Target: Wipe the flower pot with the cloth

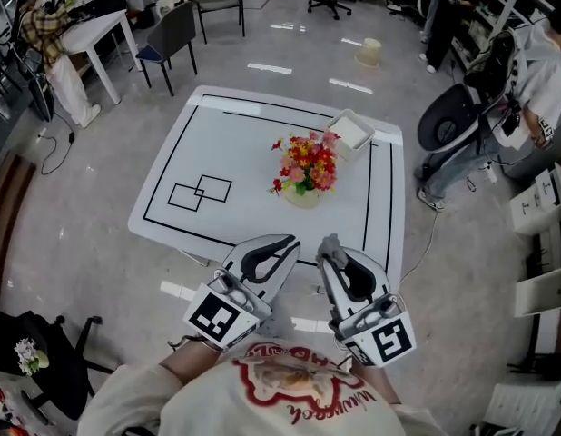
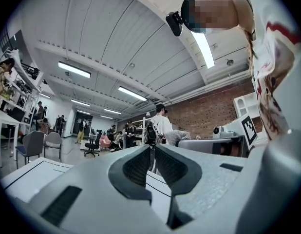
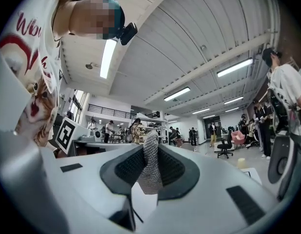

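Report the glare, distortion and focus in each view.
Head view: ceiling-light reflections streak the glossy floor and the far edge of the white table. Left gripper view: strong fisheye, dark corners, the ceiling light blown out. Right gripper view: same fisheye; the grey cloth between the jaws is sharp.

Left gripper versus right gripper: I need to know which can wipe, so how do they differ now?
The right gripper is shut on a grey cloth that pokes past its tips; the left gripper is shut on nothing. The left gripper's jaws meet; the right gripper's are kept apart by the cloth. Both point towards the flower pot from the table's near edge, short of it.
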Demonstrator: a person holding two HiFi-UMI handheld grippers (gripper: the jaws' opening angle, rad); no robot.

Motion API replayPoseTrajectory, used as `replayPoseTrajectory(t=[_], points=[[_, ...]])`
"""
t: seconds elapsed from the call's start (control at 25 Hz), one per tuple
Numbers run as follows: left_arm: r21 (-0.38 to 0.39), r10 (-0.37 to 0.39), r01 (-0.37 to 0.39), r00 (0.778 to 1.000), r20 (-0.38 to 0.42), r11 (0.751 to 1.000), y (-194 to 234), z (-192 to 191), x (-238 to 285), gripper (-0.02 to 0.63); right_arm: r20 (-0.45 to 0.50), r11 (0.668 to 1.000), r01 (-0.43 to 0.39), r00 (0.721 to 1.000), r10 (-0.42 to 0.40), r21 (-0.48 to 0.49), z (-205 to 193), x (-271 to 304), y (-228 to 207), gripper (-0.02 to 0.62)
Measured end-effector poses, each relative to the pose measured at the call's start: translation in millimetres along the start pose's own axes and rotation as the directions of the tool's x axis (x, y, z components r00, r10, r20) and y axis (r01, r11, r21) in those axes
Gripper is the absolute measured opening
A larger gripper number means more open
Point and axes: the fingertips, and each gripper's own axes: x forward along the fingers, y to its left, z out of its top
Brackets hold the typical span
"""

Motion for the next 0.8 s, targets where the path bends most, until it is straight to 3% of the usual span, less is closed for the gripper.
replayPoseTrajectory(t=[0.44, 0.8], points=[[0.012, -0.048, 0.048, 0.999, 0.012, 0.999, 98, 8, 63, 0.035, 0.023, 0.999, 0.032, 0.999, -0.031, -0.02, 3, 100, -64, 0.067], [-0.014, -0.106, 0.106, 0.994, -0.015, 0.994, 119, -2, 92, 0.035, 0.013, 0.997, 0.071, 0.997, -0.071, -0.016, -2, 122, -91, 0.067]])
